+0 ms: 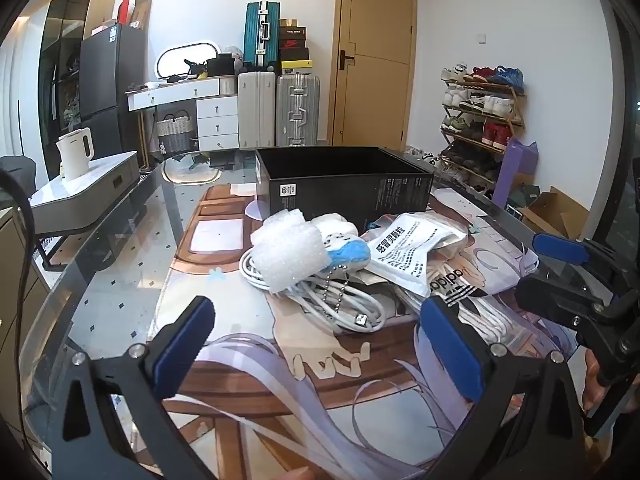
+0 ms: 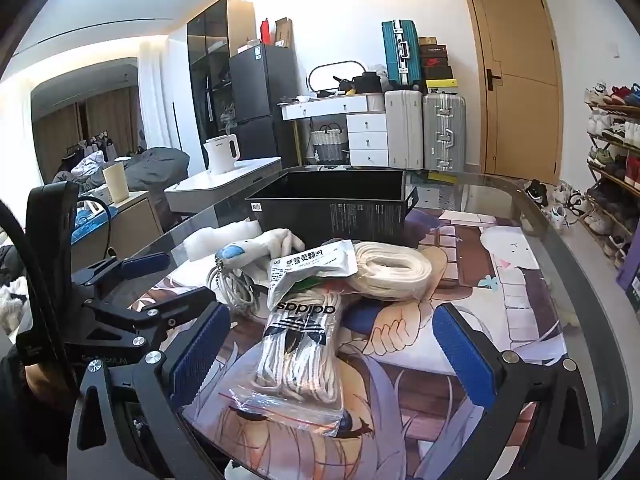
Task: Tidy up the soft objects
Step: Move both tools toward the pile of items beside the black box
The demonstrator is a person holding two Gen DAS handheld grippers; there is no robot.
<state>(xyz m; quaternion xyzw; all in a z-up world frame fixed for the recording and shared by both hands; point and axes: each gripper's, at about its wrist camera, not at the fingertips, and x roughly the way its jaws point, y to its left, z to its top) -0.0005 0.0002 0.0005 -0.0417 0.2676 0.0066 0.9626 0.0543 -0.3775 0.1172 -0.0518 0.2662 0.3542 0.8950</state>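
Blue-padded fingers frame both views. Left gripper (image 1: 316, 340): jaws spread wide, nothing between the pads. Right gripper (image 2: 334, 344): jaws spread wide, pads touching nothing; the near end of one clear zip bag (image 2: 298, 360) lies between them on the mat.

Item count in the pile:
- one zip bag holding rolled white socks, with a black three-stripe logo
- one white foil sachet (image 2: 312, 270) printed with black text, lying on the far end of the zip bag
- one coil of white flat strap (image 2: 390, 270), beyond the right gripper's right finger
- one bundle of white cable (image 1: 320, 300), just ahead of the left gripper's jaws, slightly right of centre
- one piece of white foam wrap (image 1: 290, 254), lying on the cable
- one white and blue plush keychain (image 1: 344, 248) with a ball chain, beside the foam
- one open black box (image 1: 344, 184), beyond the whole pile from both grippers

Surface: one glass-topped table (image 1: 116, 272) covered in part by one printed cartoon mat (image 2: 480, 280). All pile items lie on the mat.

Room: one tan door, three suitcases, one shoe rack, one white kettle on a side unit, one dark refrigerator.

In the left wrist view, the zip bag lies against the outer side of the right finger.
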